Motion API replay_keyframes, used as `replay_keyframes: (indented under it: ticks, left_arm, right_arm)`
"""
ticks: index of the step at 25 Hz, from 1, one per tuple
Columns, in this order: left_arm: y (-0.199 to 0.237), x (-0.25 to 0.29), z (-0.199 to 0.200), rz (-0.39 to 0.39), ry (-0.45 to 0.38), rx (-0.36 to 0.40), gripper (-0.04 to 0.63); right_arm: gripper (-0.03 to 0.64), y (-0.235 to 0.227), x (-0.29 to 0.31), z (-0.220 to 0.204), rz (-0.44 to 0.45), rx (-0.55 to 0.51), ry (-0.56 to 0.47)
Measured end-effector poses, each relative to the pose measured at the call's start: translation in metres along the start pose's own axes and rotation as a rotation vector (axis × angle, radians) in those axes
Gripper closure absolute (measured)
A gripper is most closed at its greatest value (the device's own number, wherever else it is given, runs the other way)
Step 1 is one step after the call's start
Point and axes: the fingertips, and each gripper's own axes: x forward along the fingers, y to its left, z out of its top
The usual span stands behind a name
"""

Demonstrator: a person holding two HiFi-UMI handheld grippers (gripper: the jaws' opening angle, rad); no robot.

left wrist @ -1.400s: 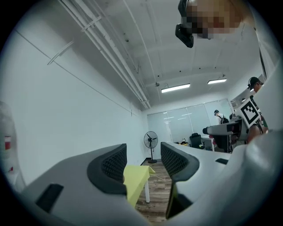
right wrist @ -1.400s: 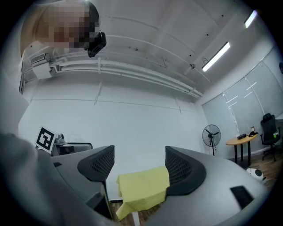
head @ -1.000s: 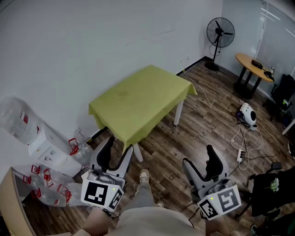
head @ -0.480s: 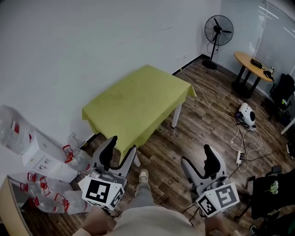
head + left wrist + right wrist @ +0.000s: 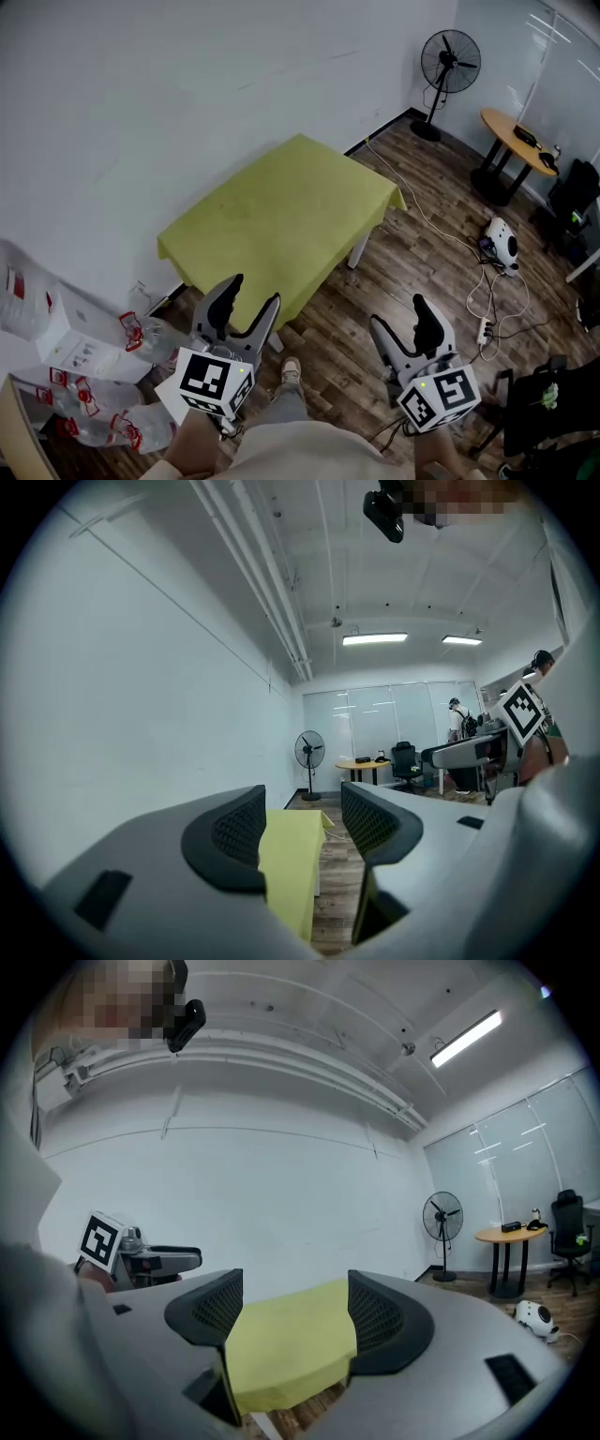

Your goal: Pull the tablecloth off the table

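A yellow-green tablecloth (image 5: pixel 281 220) covers a small white-legged table (image 5: pixel 356 251) standing against the white wall. Both grippers hover over the wood floor short of the table's near side. My left gripper (image 5: pixel 247 298) is open with nothing between its jaws, close to the cloth's hanging near edge. My right gripper (image 5: pixel 405 319) is open and empty too, further right over the floor. The cloth (image 5: pixel 292 864) shows between the left jaws in the left gripper view, and the cloth (image 5: pixel 286 1344) fills the gap in the right gripper view, at a distance.
Empty water bottles (image 5: pixel 98 422) and a white box (image 5: pixel 70 342) lie at the left wall. A standing fan (image 5: pixel 450 70), a round wooden table (image 5: pixel 511 141), cables with a power strip (image 5: pixel 485 328) and a white device (image 5: pixel 506 242) occupy the right floor. The person's foot (image 5: pixel 291 370) is below.
The view has moved toward the table. Both grippers have come closer to the cloth's near edge, the left one now almost at it. Jaws stay open.
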Motion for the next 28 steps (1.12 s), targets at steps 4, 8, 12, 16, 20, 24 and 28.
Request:
replay_keyframes:
  ticks: [4,8,12,16,20,24,28]
  left_arm:
    - [0.035,0.036,-0.013,-0.032,0.021,-0.032,0.340]
    - [0.073,0.074,-0.037,-0.059,0.073,-0.057,0.326]
    - [0.112,0.113,-0.068,-0.058,0.151,-0.064,0.315]
    - [0.139,0.147,-0.100,-0.087,0.206,-0.104,0.308]
    - [0.159,0.178,-0.128,-0.113,0.249,-0.129,0.298]
    - [0.181,0.207,-0.159,-0.116,0.307,-0.129,0.276]
    - [0.201,0.234,-0.186,-0.116,0.339,-0.154,0.276]
  right_arm:
    - [0.252,-0.011,0.058,-0.010,0.012,0.048,0.063]
    - [0.252,-0.024,0.115,-0.026,0.000,0.061,0.117]
    - [0.252,-0.034,0.170,-0.046,-0.006,0.069,0.187]
    - [0.252,-0.041,0.219,-0.069,0.002,0.075,0.254]
    - [0.250,-0.059,0.263,-0.098,-0.019,0.072,0.320]
    - [0.250,-0.078,0.295,-0.122,-0.040,0.117,0.360]
    - [0.250,-0.095,0.322,-0.145,-0.059,0.109,0.408]
